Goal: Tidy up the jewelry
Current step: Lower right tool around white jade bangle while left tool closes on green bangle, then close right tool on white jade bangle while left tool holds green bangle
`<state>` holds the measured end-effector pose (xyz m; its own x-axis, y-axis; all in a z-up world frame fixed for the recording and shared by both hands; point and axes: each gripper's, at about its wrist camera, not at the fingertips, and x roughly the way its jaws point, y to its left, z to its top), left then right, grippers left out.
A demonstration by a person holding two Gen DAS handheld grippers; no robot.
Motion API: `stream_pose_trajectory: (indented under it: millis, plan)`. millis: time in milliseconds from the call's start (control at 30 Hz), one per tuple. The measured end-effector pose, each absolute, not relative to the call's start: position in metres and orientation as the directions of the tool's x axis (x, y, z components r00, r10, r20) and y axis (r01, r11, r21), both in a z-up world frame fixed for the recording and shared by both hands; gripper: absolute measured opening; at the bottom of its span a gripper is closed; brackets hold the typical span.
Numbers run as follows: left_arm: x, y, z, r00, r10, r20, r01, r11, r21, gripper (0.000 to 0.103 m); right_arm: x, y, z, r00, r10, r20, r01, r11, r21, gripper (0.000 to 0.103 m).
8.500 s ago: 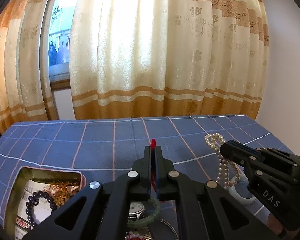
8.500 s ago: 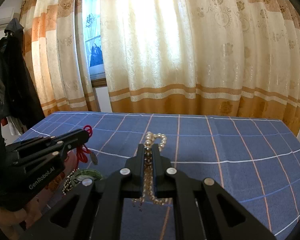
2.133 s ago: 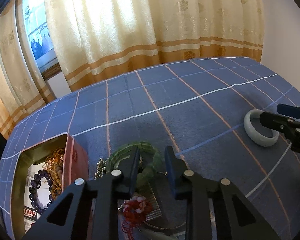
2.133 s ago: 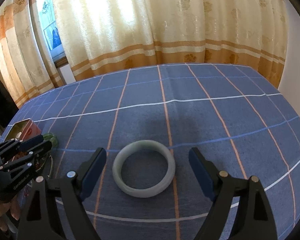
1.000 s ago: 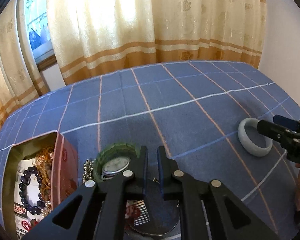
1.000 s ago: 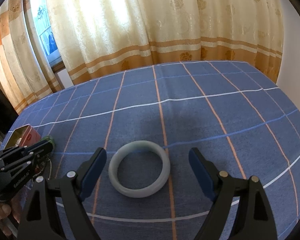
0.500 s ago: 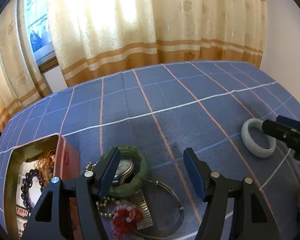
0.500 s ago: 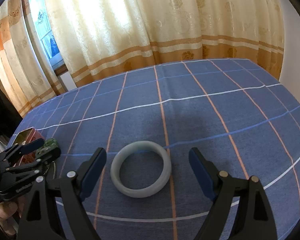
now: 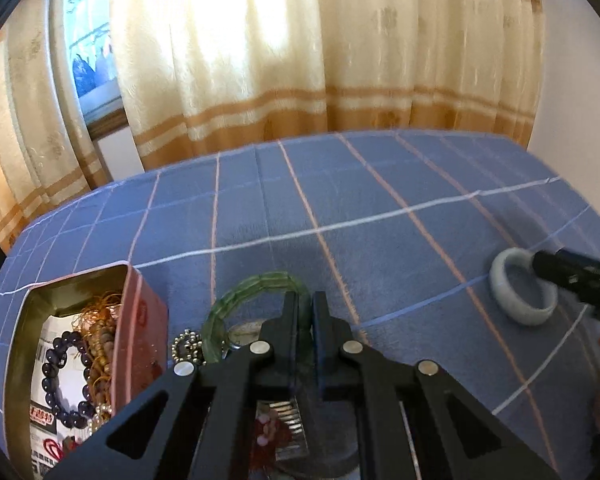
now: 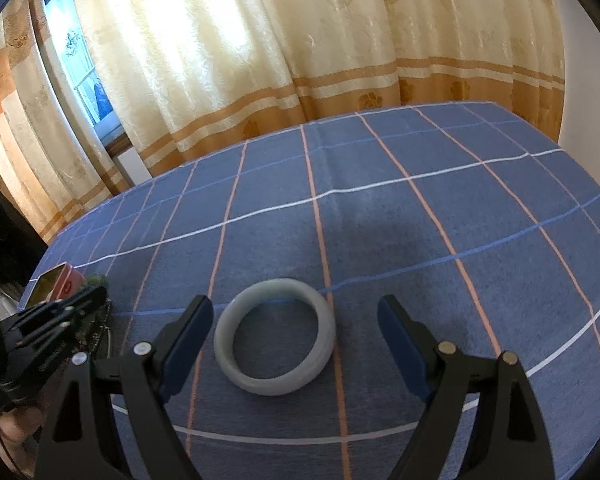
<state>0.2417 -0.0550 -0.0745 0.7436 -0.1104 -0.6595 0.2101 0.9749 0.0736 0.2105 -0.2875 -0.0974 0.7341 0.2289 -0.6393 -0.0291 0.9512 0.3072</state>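
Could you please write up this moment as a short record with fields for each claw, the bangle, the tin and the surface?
left claw: shut on the green bead bracelet, beside the tin
right claw: open, fingers on either side of the pale bangle, not touching it
pale bangle: lying flat on the cloth
tin: open, holds a dark bead bracelet and other pieces
surface: blue checked cloth
background: cream and orange curtains
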Motion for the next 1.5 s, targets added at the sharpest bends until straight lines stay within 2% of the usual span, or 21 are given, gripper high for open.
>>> stream_pose_trajectory:
  millis: [167, 267, 333, 500, 567, 900, 933, 967, 1000, 1033, 1067, 1333, 1500]
  plan:
    - [0.221, -0.057, -0.059, 0.822, -0.122, -0.556, 0.200, 0.976, 0.082, 0.006, 0.214, -0.285, -0.100, 0.715, 0.227, -0.661, -0.030, 0.955, 0.296, 0.088]
    - [0.215, -0.058, -0.055, 0.836, -0.153, -0.527, 0.216, 0.974, 0.061, 0.006, 0.215, -0.283, -0.102, 0.703, 0.230, -0.673, -0.037, 0.957, 0.289, 0.088]
    - [0.214, -0.059, -0.055, 0.836, -0.157, -0.525, 0.221, 0.973, 0.061, 0.006, 0.218, -0.282, -0.104, 0.690, 0.228, -0.687, -0.037, 0.959, 0.282, 0.085]
    - [0.214, -0.054, -0.055, 0.836, -0.174, -0.521, 0.224, 0.974, 0.033, 0.006, 0.220, -0.284, -0.106, 0.683, 0.198, -0.704, -0.013, 0.966, 0.259, 0.067]
    - [0.213, -0.054, -0.054, 0.835, -0.179, -0.520, 0.227, 0.973, 0.029, 0.006, 0.220, -0.281, -0.106, 0.676, 0.171, -0.717, -0.009, 0.974, 0.224, 0.064]
    - [0.213, -0.053, -0.055, 0.830, -0.194, -0.523, 0.237, 0.971, 0.016, 0.006, 0.222, -0.275, -0.106, 0.666, 0.102, -0.739, 0.004, 0.990, 0.141, 0.063]
    - [0.214, -0.053, -0.054, 0.830, -0.197, -0.522, 0.239, 0.971, 0.013, 0.006, 0.223, -0.271, -0.106, 0.662, 0.087, -0.744, -0.002, 0.993, 0.114, 0.062]
    - [0.214, -0.053, -0.055, 0.829, -0.200, -0.523, 0.241, 0.970, 0.011, 0.006, 0.222, -0.269, -0.106, 0.662, 0.079, -0.745, -0.006, 0.995, 0.101, 0.052]
    - [0.214, -0.054, -0.055, 0.828, -0.202, -0.524, 0.242, 0.970, 0.009, 0.006, 0.222, -0.268, -0.106, 0.665, 0.080, -0.742, -0.013, 0.995, 0.095, 0.037]
    - [0.214, -0.053, -0.055, 0.828, -0.203, -0.522, 0.243, 0.970, 0.007, 0.006, 0.221, -0.267, -0.105, 0.667, 0.078, -0.740, -0.016, 0.996, 0.091, 0.030]
    - [0.214, -0.053, -0.055, 0.828, -0.207, -0.521, 0.244, 0.970, 0.004, 0.006, 0.221, -0.268, -0.105, 0.669, 0.086, -0.738, -0.018, 0.995, 0.099, 0.017]
    - [0.211, -0.050, -0.055, 0.832, -0.211, -0.514, 0.244, 0.970, -0.003, 0.006, 0.216, -0.279, -0.102, 0.691, 0.205, -0.693, -0.065, 0.973, 0.223, 0.015]
    - [0.208, -0.049, -0.054, 0.836, -0.209, -0.508, 0.245, 0.970, 0.004, 0.006, 0.209, -0.271, -0.096, 0.724, 0.190, -0.663, -0.076, 0.977, 0.197, 0.015]
